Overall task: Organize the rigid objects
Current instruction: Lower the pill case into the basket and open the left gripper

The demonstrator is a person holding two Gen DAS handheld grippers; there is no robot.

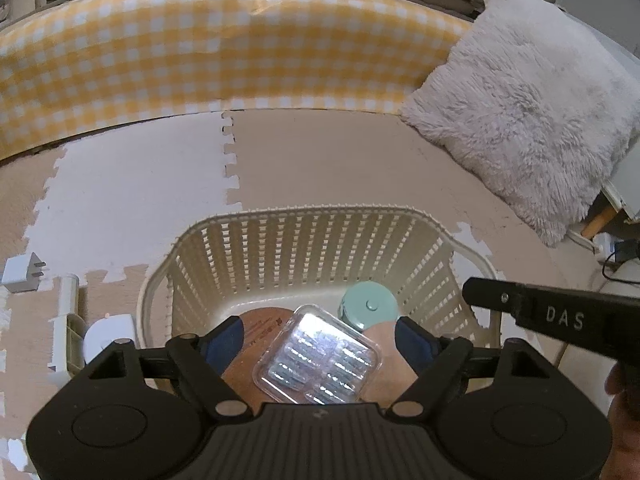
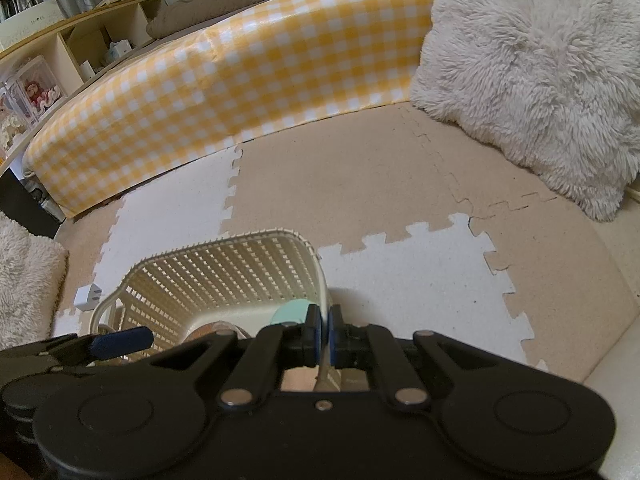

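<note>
Left wrist view: the left gripper (image 1: 320, 338) hangs over the cream slatted basket (image 1: 312, 240) with its blue pads spread wide and touching nothing. A clear plastic case (image 1: 318, 356) lies in the basket on a brown round board (image 1: 260, 330), beside a mint round lid (image 1: 370, 306). A white plug adapter (image 1: 20, 274) sits on the foam mat (image 1: 320, 160).

Right wrist view: the right gripper (image 2: 325, 330) has its pads pressed together, pinching the basket's (image 2: 224, 268) right rim.
</note>
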